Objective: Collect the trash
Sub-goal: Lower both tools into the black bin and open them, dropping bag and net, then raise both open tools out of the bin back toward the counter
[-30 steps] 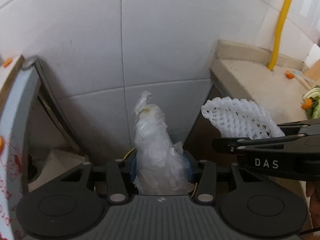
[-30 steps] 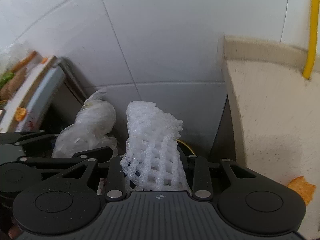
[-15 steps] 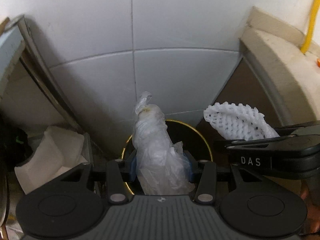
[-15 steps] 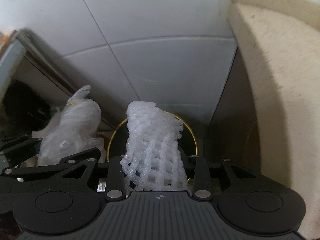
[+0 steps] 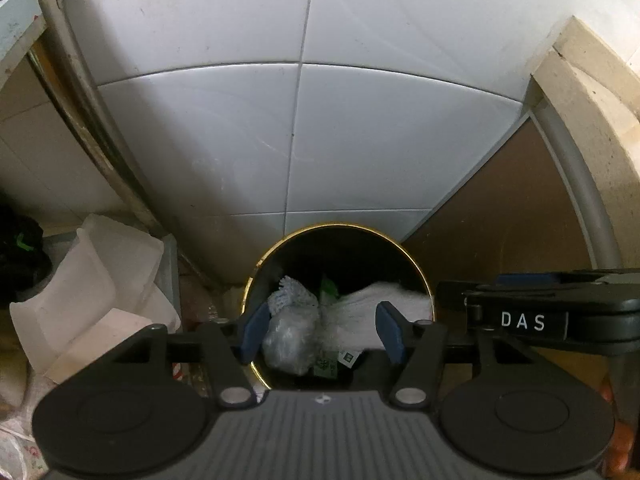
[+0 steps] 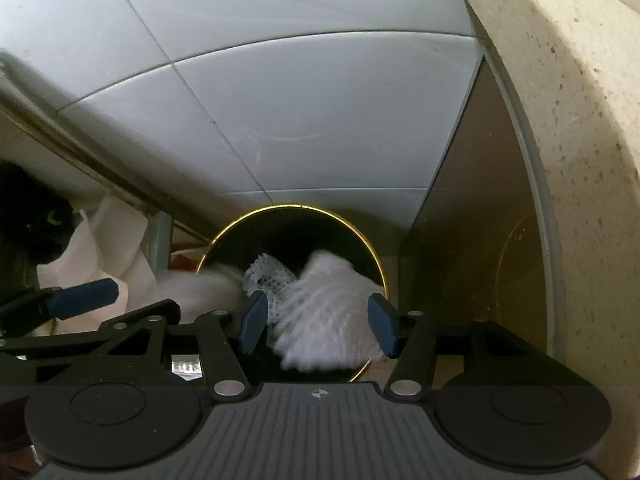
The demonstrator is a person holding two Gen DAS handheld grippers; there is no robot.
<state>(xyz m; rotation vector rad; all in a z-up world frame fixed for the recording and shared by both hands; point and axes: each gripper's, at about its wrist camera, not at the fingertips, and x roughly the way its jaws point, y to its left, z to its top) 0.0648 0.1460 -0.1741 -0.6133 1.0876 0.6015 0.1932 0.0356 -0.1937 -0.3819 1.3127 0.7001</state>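
A black bin with a gold rim (image 5: 416,264) stands on the floor below both grippers. My left gripper (image 5: 322,334) hangs over it with its jaws opening. The crumpled clear plastic bag (image 5: 292,336) has left the pads and lies in the bin. My right gripper (image 6: 316,320) is also over the bin's gold rim (image 6: 292,207), jaws opening. The white foam net (image 6: 328,312) falls from it, blurred, free of the pads. The plastic bag (image 6: 208,292) shows as a blur at the bin's left edge. The bin holds another foam net (image 6: 268,276) and green wrappers (image 5: 328,288).
The bin sits in a corner between a white tiled wall (image 5: 296,120) and a brown cabinet side (image 5: 500,220) under a beige stone counter edge (image 5: 592,120). White foam pieces (image 5: 92,280) and a black object (image 5: 20,248) lie to the left.
Both grippers have come down over the bin and tipped more steeply. Their jaws have opened, letting go of the plastic bag and the foam net, which drop into the bin.
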